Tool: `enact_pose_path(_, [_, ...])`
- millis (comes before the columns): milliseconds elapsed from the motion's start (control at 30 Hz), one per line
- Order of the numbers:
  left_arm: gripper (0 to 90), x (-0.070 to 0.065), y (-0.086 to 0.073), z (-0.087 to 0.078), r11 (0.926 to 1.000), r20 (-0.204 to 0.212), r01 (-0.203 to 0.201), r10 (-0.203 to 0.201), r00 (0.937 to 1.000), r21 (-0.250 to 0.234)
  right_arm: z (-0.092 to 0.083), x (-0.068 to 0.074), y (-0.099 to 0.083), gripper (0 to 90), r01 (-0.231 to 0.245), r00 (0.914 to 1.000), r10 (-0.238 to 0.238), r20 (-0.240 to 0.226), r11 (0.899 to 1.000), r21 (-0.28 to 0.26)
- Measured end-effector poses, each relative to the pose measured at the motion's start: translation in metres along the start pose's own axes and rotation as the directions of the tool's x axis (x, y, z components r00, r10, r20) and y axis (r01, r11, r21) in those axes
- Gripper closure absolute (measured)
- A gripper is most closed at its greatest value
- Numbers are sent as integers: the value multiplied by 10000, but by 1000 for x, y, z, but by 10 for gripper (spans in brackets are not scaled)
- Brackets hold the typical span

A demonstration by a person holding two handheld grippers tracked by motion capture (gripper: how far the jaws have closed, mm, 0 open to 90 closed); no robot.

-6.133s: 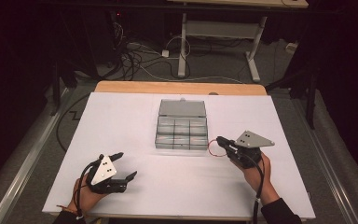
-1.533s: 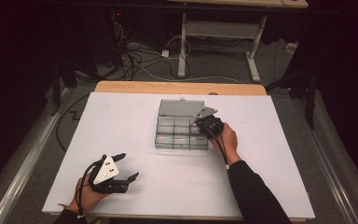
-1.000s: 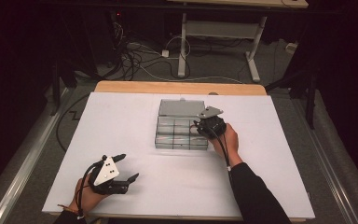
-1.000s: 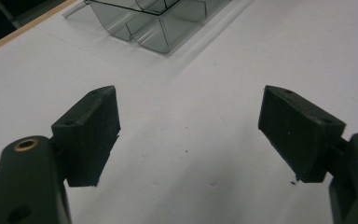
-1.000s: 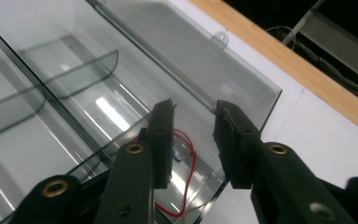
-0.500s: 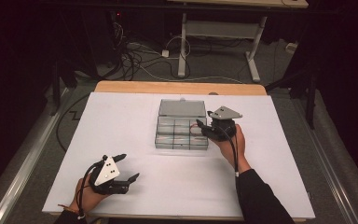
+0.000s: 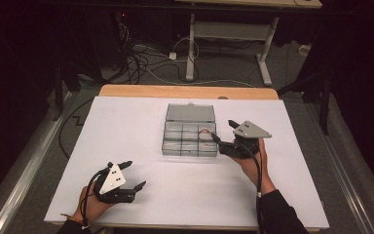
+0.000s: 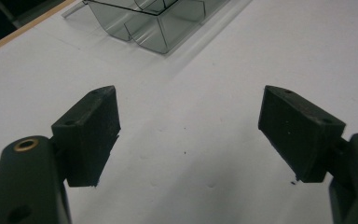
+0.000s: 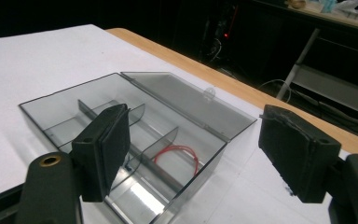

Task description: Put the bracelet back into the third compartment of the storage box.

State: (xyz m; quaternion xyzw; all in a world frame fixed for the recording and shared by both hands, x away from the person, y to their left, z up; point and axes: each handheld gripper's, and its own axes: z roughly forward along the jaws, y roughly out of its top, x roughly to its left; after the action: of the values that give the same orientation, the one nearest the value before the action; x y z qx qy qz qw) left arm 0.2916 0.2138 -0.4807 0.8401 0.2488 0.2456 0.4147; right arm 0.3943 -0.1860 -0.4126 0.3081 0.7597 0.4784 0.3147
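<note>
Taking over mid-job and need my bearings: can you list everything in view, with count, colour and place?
compartment box: one, clear grey plastic, lid open, centre of table
red wire loop: one, red, lying in a compartment on the box's right side
table: one, white top with a wooden far edge
cables: several, dark and white, on the floor beyond the table
left gripper: one, black, near left of table, jaws open, nothing between them
right gripper: one, black, beside the box's right edge, jaws just been opening, nothing between them

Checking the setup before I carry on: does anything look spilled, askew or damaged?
Nothing stands out. The clear compartment box sits square on the white table, lid open, with a red loop lying inside one compartment.
</note>
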Motion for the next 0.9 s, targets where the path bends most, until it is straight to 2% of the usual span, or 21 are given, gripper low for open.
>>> enact_pose_path(467, [203, 0, 1, -3, 9999, -52, -145, 144, 9999, -54, -39, 15, -12, 221, 240, 9986, -260, -464, 9988, -426])
enact_pose_path(667, [207, 0, 2, -3, 9999, -102, -166, 165, 9998, -16, -53, 21, -20, 215, 399, 9974, -425, -575, 9982, -459])
enact_pose_path(900, [207, -1, 2, -3, 9998, -108, -183, 183, 9998, -14, -67, 21, -31, 216, 440, 9970, -464, -619, 9982, -408])
